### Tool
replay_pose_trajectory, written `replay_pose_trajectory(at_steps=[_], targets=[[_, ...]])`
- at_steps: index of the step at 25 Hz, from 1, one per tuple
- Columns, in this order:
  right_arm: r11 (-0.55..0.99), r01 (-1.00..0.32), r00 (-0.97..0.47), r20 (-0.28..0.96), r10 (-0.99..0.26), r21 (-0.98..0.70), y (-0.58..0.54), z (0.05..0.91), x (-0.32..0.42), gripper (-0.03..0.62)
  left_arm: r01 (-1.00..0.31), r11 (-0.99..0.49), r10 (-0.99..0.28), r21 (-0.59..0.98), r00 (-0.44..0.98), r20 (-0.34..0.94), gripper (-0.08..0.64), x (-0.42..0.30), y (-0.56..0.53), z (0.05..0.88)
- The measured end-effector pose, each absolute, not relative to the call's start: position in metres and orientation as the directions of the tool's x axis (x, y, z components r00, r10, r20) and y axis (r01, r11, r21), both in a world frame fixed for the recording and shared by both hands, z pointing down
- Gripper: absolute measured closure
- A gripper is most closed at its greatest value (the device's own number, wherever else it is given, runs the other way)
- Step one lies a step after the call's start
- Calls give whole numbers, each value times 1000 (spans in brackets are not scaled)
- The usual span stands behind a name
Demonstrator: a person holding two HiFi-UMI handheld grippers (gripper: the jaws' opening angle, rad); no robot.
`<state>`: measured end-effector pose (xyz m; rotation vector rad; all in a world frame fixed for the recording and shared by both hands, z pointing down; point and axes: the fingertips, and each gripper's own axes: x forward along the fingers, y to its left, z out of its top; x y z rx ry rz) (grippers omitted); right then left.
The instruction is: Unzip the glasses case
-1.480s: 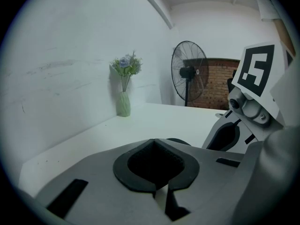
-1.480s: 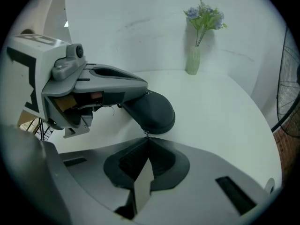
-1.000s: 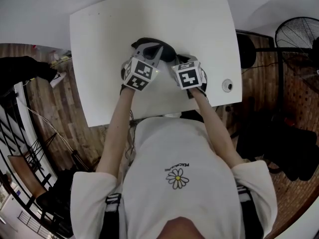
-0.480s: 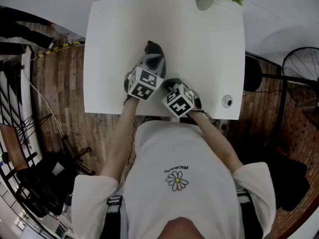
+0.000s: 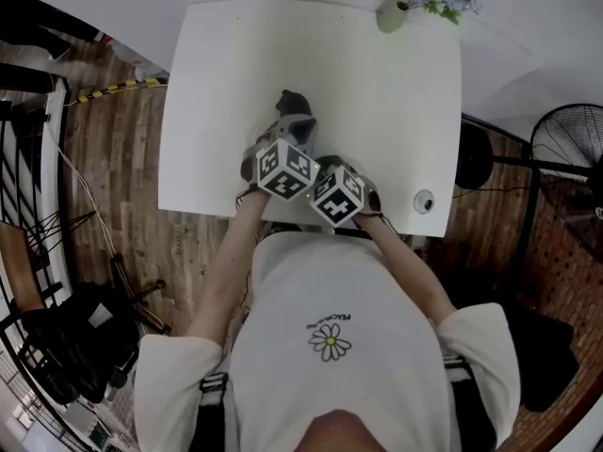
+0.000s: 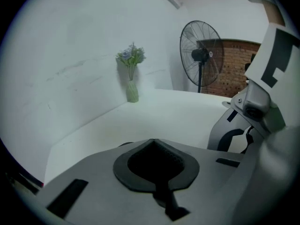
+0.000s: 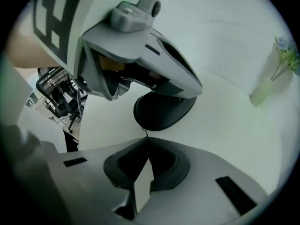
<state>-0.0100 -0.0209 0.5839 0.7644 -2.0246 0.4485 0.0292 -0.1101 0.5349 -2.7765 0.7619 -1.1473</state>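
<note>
Glasses case [image 7: 161,114]: dark smooth oval, metal zipper pull [image 7: 144,131]

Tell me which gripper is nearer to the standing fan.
Right. The right gripper, shut on the zipper pull, is on the side of the glasses case toward the standing fan; the left gripper is over the case, farther away.

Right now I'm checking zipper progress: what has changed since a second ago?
The right gripper drew back toward the person and the near edge of the table, ending close beside the left gripper, which shifted a little the same way. Both jaws stayed shut: the right's on the zipper pull, the left gripper resting over the glasses case.
</note>
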Motion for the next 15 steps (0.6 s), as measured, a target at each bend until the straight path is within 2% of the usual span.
replay_pose_trajectory(at_steps=[5, 15], targets=[[721, -693, -382, 850, -364, -3, -30, 584, 5, 584, -442, -878, -450, -185, 627, 635, 546, 26, -112, 534], [788, -608, -352, 855, -380, 99, -56, 582, 22, 584, -484, -864, -454, -138, 630, 630, 546, 26, -114, 533]])
